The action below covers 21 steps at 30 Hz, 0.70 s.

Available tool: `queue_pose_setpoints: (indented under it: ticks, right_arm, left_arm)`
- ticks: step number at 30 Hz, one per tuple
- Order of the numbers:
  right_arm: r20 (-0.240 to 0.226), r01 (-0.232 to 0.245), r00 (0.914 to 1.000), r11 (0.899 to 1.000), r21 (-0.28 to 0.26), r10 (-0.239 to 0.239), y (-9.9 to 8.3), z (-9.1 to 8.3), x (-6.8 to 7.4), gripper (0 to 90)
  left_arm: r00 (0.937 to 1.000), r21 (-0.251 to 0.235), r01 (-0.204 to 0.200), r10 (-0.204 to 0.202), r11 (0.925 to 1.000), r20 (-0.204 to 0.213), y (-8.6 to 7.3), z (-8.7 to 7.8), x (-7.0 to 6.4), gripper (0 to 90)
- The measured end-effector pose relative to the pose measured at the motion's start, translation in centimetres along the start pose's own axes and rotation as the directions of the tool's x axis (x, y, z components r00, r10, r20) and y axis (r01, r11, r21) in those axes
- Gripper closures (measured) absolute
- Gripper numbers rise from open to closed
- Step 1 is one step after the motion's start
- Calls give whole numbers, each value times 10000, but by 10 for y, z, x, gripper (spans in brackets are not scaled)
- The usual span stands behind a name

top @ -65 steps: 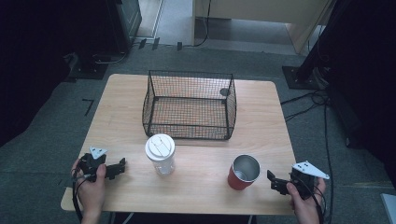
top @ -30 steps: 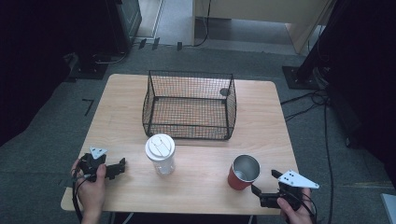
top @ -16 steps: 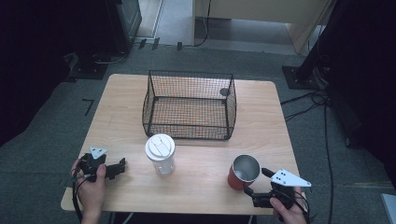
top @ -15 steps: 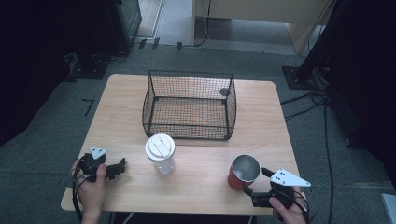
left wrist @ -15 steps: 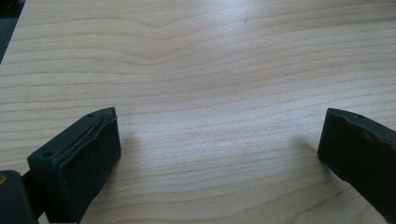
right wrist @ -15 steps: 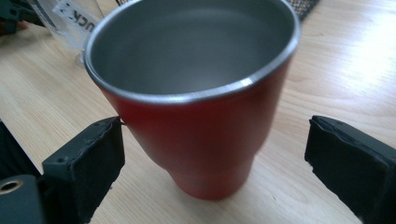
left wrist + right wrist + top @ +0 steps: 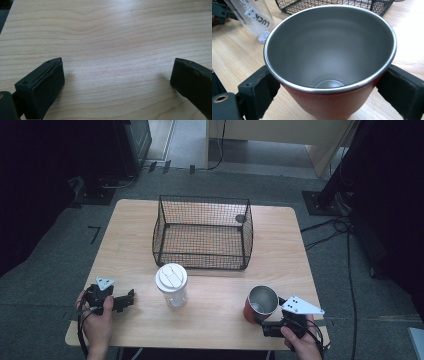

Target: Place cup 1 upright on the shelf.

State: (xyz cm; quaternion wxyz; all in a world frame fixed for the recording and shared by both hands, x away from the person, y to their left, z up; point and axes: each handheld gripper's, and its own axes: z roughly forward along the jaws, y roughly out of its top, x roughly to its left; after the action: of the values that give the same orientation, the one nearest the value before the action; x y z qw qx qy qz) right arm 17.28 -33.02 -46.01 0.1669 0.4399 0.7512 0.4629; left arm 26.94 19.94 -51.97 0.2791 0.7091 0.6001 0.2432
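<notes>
High view: fixed above the person's edge of the table (image 7: 135, 230), facing forward and down, far enough to take in the whole top.

Left gripper view: rides the left gripper (image 7: 117, 82), very close over bare wood at the high view's 8 o'clock.

Right gripper view: rides the right gripper (image 7: 329, 85), close on the red cup (image 7: 332, 105) at the high view's 5 o'clock (image 7: 260, 304); the wire basket (image 7: 332, 6) at its 12 o'clock is shared with the high view (image 7: 202, 232).

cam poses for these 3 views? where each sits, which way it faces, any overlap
High view: above the person's table edge, facing forward and down on the table; both hands, left gripper, right gripper.
Left gripper view: low over bare wood, between its open jaws.
Right gripper view: looks into the red cup between its jaws.
Shared: red cup, clear lidded cup, wire basket.
</notes>
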Motion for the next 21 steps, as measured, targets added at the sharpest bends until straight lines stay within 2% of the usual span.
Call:
queue_pose_setpoints:
  ticks: [7,9,11,17,21]
  right_arm:
    - [-78,-221,9997,9997,40,222,2,8,-1,46]
    - [-10,-251,9997,9997,82,251,3,11,0,37]
    - [263,-245,9994,9996,160,241,4,16,3,34]
    - [184,-61,9998,9997,246,56,5,20,8,27]
    - [553,181,9983,9989,441,-205,8,28,12,29]
  left_arm:
    - [10000,-3,-3,3,10000,-6,0,0,0,0]
    - [10000,-5,-5,5,10000,-6,0,0,0,0]
    - [10000,-6,1,-1,10000,-5,0,0,0,1]
    - [10000,-6,-5,5,10000,-9,0,0,0,1]
    - [10000,-3,-14,14,10000,-6,0,0,0,1]
